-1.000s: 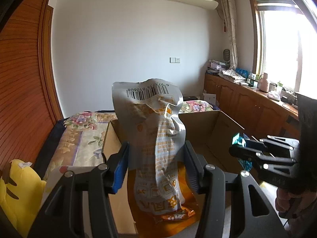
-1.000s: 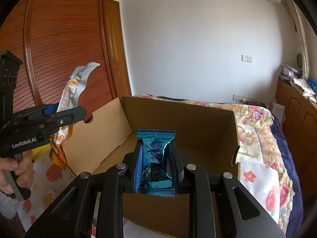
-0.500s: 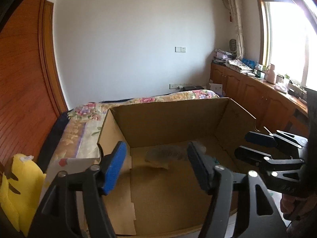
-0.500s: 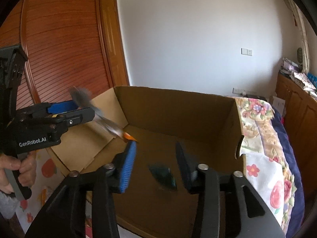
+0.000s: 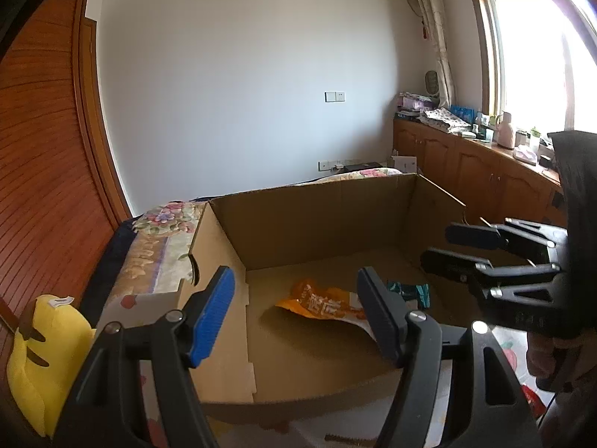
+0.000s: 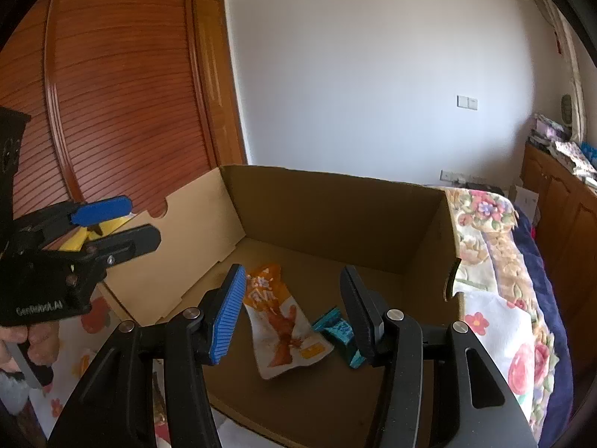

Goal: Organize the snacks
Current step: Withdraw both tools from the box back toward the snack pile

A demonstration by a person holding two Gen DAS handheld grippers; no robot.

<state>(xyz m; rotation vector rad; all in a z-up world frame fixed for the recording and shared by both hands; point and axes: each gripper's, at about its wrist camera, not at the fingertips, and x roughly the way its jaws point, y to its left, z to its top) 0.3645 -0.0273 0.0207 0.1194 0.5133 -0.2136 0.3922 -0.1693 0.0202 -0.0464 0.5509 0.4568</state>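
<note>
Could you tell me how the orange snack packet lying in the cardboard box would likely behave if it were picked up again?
The orange snack packet lies flat and creased on the floor of the cardboard box, so it would probably flop and feel light. Its glossy film may be slippery.

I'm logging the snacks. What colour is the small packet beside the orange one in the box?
Teal blue small packet, shown best in the right wrist view.

Both wrist views look down, close, into the cardboard box [image 5: 328,224]; left from its left side, right from right; shared box floor.
</note>
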